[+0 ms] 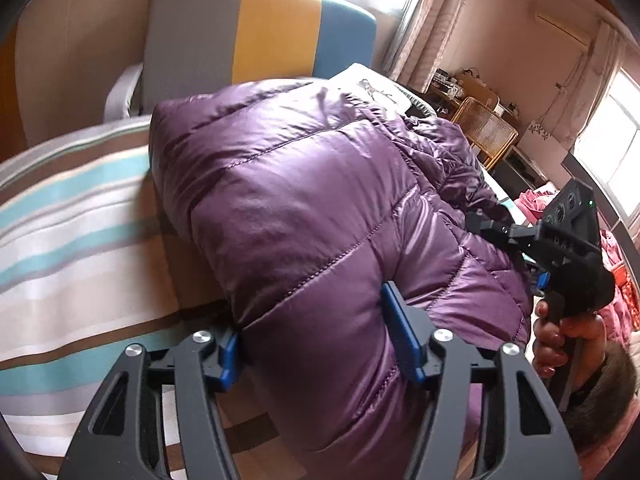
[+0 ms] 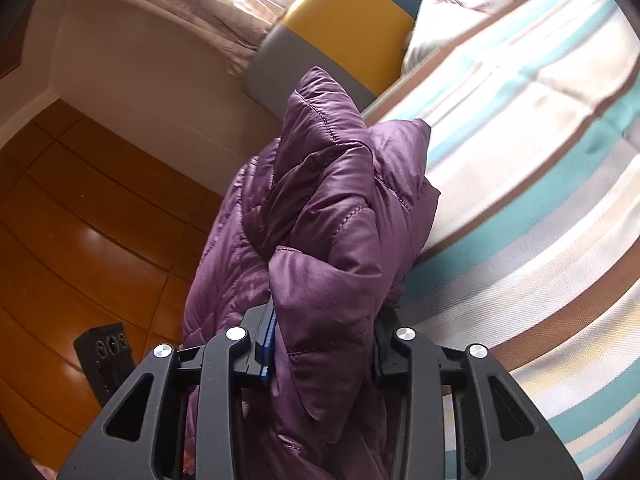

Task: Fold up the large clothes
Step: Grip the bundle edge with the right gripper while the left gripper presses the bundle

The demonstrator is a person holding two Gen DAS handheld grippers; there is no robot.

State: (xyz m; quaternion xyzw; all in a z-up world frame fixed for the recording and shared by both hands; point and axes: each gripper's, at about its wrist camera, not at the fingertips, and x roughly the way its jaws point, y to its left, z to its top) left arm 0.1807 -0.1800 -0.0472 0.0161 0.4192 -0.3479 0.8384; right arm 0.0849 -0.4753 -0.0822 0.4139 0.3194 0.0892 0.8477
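Both my jaws are pinching the shiny purple quilted puffer jacket (image 1: 304, 200): left gripper (image 1: 320, 344) bottom center, right gripper (image 2: 324, 344) too, over the striped bed (image 2: 540, 160).

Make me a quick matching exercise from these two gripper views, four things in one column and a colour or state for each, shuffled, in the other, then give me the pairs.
Things:
1. quilted puffer jacket
2. striped bed sheet
3. colour-block headboard panel
4. polished wooden floor

Descriptions:
A. grey, yellow and blue blocks
B. shiny purple, pinched by both sets of jaws
C. glossy orange-brown planks
D. teal, white and brown bands

Pairs: 1-B, 2-D, 3-A, 4-C

The left gripper and right gripper each have jacket fabric bunched between their blue pads.
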